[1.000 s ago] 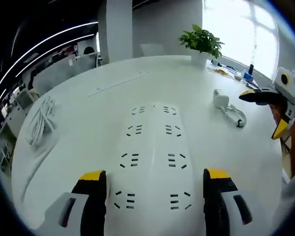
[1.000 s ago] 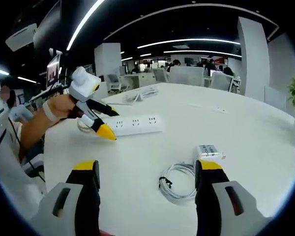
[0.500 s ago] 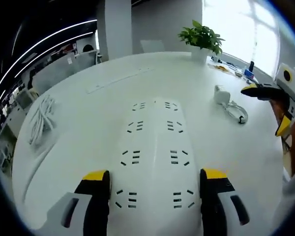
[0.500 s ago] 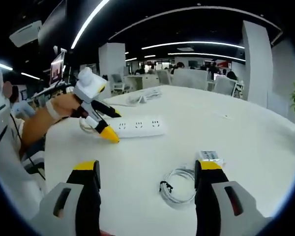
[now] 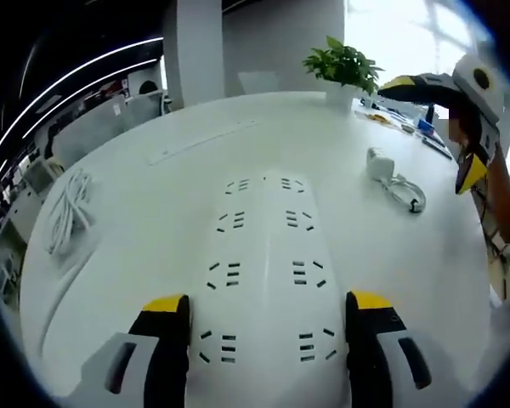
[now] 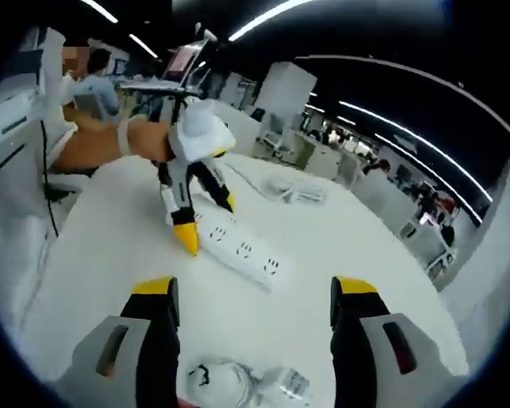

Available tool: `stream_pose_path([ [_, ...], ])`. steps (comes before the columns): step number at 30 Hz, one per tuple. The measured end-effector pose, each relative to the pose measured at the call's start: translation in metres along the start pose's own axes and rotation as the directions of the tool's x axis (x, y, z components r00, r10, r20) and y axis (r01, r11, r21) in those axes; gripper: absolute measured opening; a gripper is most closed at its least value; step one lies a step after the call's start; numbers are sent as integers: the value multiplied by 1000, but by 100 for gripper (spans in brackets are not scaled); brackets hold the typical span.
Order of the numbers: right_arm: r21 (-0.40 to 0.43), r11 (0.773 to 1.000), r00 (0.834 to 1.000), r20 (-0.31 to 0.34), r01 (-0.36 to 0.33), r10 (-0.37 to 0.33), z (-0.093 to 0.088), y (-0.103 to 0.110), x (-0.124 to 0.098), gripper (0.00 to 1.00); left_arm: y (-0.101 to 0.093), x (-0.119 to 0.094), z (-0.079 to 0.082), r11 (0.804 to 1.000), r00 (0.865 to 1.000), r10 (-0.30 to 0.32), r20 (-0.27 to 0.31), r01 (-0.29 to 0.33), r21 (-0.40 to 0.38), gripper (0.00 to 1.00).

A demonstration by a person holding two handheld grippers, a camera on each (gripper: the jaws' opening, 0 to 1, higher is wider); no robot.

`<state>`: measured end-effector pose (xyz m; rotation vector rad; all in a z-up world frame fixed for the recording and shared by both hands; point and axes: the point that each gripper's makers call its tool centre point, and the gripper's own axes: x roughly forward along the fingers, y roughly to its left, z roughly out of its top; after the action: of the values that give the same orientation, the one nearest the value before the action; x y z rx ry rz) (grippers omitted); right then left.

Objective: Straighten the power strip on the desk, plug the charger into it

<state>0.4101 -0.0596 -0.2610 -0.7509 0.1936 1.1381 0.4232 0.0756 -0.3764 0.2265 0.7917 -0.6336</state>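
Blown-out window glare, dim ceiling strip lights, fisheye-bent edges.

Your left gripper (image 5: 263, 319) straddles the long multi-socket power strip (image 5: 263, 255) on the round desk (image 5: 153, 195) | boxy charger with coiled cable (image 5: 382, 166) lies to its right | potted plant (image 5: 344, 68) behind.

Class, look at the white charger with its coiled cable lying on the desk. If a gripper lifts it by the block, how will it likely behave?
The charger block looks rigid and compact, so it should probably take a firm pinch. Its cable lies in loose loops on the smooth desk, so it would likely dangle and drag floppily. The small block seems light, so it may slide if only nudged.
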Motion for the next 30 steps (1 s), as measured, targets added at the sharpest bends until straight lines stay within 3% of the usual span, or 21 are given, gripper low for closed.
stream_pose_path([
  [3, -128, 986, 994, -41, -108, 103, 14, -7, 17, 74, -1, 0, 0, 1000, 1000, -5, -1, 5, 6, 76],
  [6, -173, 959, 972, -109, -223, 207, 15, -9, 38, 76, -1, 1, 1, 1000, 1000, -9, 0, 9, 10, 76],
  [9, -248, 923, 948, -195, -295, 251, 10, -18, 64, 75, -1, 1, 1, 1000, 1000, -9, 1, 9, 10, 76],
  [12, -283, 869, 904, -267, -405, 334, 3, -12, 83, 71, -1, 1, 1, 1000, 1000, -9, 2, 9, 11, 76],
  [13, -280, 867, 897, -290, -413, 334, 1, -13, 87, 72, -1, 1, 1, 1000, 1000, -10, 3, 10, 11, 76],
  [16, -325, 819, 856, -391, -473, 339, -11, -16, 109, 75, -2, 1, 1, 1000, 1000, -10, 4, 10, 11, 76],
  [21, -337, 749, 792, -466, -571, 394, -18, -8, 138, 74, -4, -1, -1, 1000, 1000, -11, 4, 11, 13, 76],
  [25, -309, 718, 734, -547, -623, 402, -29, -9, 152, 73, -4, -1, -1, 1000, 1000, -14, 6, 14, 15, 76],
  [27, -308, 708, 724, -557, -635, 407, -31, -9, 161, 71, -4, -1, -2, 1000, 1000, -13, 7, 13, 14, 76],
  [28, -294, 692, 699, -578, -660, 421, -33, -6, 162, 72, -4, -1, -2, 1000, 1000, -13, 8, 13, 13, 76],
  [30, -296, 679, 689, -586, -672, 427, -33, -4, 162, 72, -4, -1, -2, 1000, 1000, -12, 9, 12, 13, 76],
])
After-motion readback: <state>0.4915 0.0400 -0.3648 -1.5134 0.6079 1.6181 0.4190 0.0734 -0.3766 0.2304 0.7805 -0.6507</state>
